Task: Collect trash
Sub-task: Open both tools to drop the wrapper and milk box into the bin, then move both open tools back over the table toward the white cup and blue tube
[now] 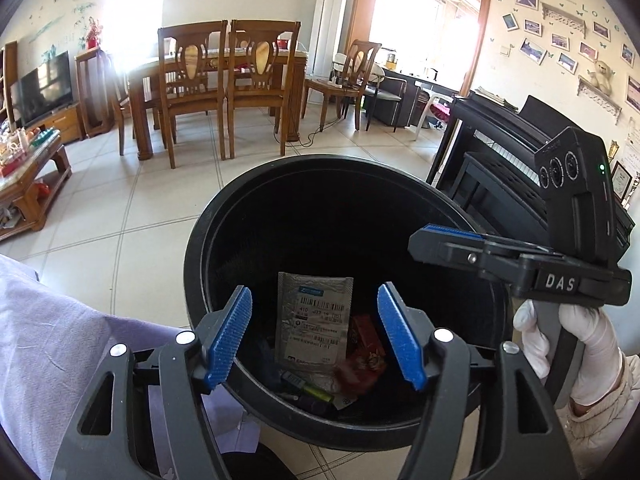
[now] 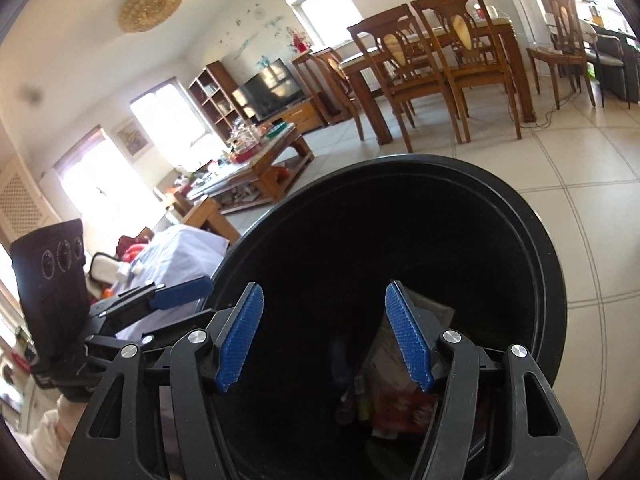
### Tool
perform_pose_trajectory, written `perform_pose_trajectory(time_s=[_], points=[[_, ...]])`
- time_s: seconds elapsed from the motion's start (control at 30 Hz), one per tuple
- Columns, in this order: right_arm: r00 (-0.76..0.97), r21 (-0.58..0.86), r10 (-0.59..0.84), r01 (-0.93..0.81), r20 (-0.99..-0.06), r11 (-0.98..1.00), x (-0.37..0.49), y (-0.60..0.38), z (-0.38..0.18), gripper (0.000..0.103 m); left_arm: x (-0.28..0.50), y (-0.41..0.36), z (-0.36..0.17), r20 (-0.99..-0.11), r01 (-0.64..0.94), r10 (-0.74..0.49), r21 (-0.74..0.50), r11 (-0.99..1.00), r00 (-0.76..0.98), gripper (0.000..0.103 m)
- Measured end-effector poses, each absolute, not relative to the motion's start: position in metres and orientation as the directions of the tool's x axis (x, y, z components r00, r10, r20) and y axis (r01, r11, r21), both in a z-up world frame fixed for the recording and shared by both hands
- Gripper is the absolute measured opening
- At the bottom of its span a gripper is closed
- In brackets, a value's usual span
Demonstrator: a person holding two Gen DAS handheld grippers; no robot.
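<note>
1. Trash lay at the bottom of a round black trash bin (image 1: 224, 216) standing on the tiled floor (image 1: 120, 216): a silver mailer pouch with a printed shipping label (image 1: 314, 320), a red snack wrapper (image 1: 364, 356) just right of it, and a small yellow-green item (image 1: 318, 393) among darker scraps below.

2. Left gripper (image 1: 315, 332) hovered over the bin's near rim, its blue-padded fingers (image 1: 230, 334) spread wide apart with nothing between them; the pouch showed through the gap.

3. Right gripper (image 2: 325, 336) hung over the bin (image 2: 548, 280) from the other side, likewise spread wide and holding nothing. Through its gap the bin's dark interior showed, with the pouch (image 2: 384, 356) and the red wrapper (image 2: 404, 406) behind its right finger.

4. Each gripper appeared in the other's view: the right one (image 1: 430, 242) at the bin's right edge, held by a white-gloved hand (image 1: 592, 344); the left one (image 2: 182, 292) at the bin's left edge.

5. Lavender cloth (image 1: 48, 344) lay just beside the bin on the left.

6. Farther off stood a wooden dining table with chairs (image 1: 228, 80), a television (image 1: 46, 84), a cluttered coffee tabletop (image 2: 256, 160) and a black upright piano (image 1: 500, 152).
</note>
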State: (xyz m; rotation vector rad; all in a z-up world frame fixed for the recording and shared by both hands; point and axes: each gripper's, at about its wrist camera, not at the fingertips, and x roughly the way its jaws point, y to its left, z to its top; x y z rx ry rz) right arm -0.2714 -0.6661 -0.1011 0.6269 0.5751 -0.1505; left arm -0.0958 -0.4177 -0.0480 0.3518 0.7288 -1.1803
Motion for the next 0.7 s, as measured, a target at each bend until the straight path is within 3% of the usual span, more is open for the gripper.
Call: perform_pose_trajectory(time_s=[0.13, 0.23, 0.33, 0.4, 0.53, 0.7], points=[[0.833, 0.502, 0.032, 0.302, -0.553, 0.811, -0.266, -0.663, -0.096, 0.064, -0.096, -0.408, -0.042, -0.665, 0.923, -0.717, -0.111, 0.37, 0.207, 0.074], [0.833, 0.489, 0.025, 0.299, -0.552, 0.819, -0.257, -0.656, -0.089, 0.074, -0.094, -0.397, -0.036, -0.651, 0.918, -0.721, -0.093, 0.386, 0.237, 0.079], [0.834, 0.477, 0.037, 0.278, -0.55, 0.834, -0.244, -0.645, -0.082, 0.074, -0.083, -0.377, -0.03, -0.636, 0.905, -0.724, -0.095, 0.415, 0.265, 0.08], [0.834, 0.465, 0.043, 0.263, -0.551, 0.845, -0.233, -0.634, -0.077, 0.08, -0.075, -0.361, -0.026, -0.627, 0.89, -0.721, -0.093, 0.445, 0.295, 0.087], [0.829, 0.44, 0.054, 0.239, -0.557, 0.866, -0.203, -0.607, -0.067, 0.092, -0.057, -0.326, -0.019, -0.612, 0.855, -0.704, -0.087, 0.512, 0.359, 0.09], [0.805, 0.395, 0.091, 0.185, -0.586, 0.9, -0.154, -0.563, -0.055, 0.093, -0.028, -0.275, -0.011, -0.598, 0.79, -0.667, -0.091, 0.606, 0.443, 0.092]])
